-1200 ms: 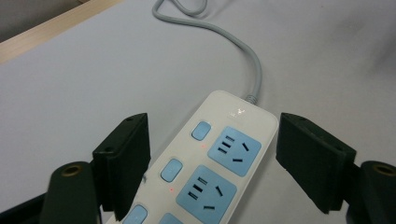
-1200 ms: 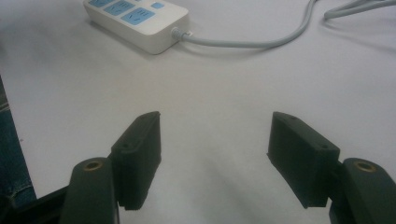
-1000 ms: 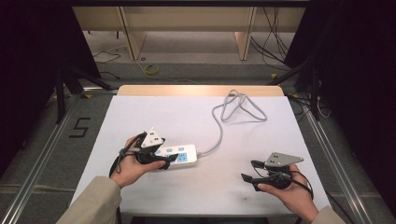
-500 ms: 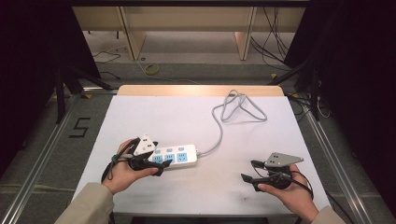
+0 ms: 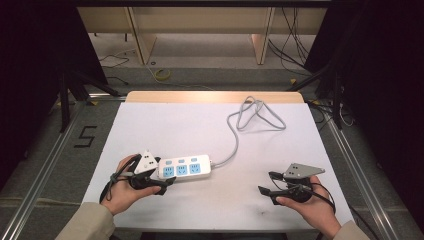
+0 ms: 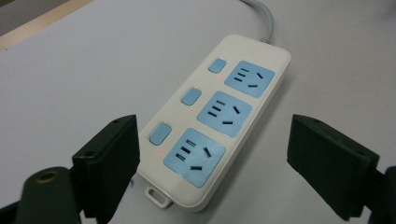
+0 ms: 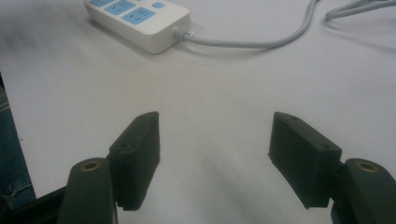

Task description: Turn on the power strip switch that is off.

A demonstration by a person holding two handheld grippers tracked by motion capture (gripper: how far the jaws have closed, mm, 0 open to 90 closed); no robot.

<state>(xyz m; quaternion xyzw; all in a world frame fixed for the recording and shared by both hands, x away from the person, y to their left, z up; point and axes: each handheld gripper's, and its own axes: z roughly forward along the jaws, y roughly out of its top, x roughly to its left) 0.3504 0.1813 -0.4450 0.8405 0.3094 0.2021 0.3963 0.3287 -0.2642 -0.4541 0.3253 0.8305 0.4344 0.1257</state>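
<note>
- We saw a white matte tabletop (image 5: pixel 165 125) with a pale wooden strip along its far edge, framed by metal rails.
- Beyond it lay a grey floor (image 5: pixel 210 75) with loose cables, wooden furniture legs and dark curtains at both sides; a black "5" (image 5: pixel 86 136) was marked on the floor to the left.
- The white plastic power strip with three blue sockets (image 5: pixel 184 167) lay flat on the table's near left part, its grey cord (image 5: pixel 257 115) looping toward the far right.
- Our left gripper (image 5: pixel 161 181) had just been opening; its jaws stood wide, flanking the strip's near end without pressing it.
- Our right gripper (image 5: pixel 266 184) rested well apart at the near right, jaws wide and holding nothing.
</note>
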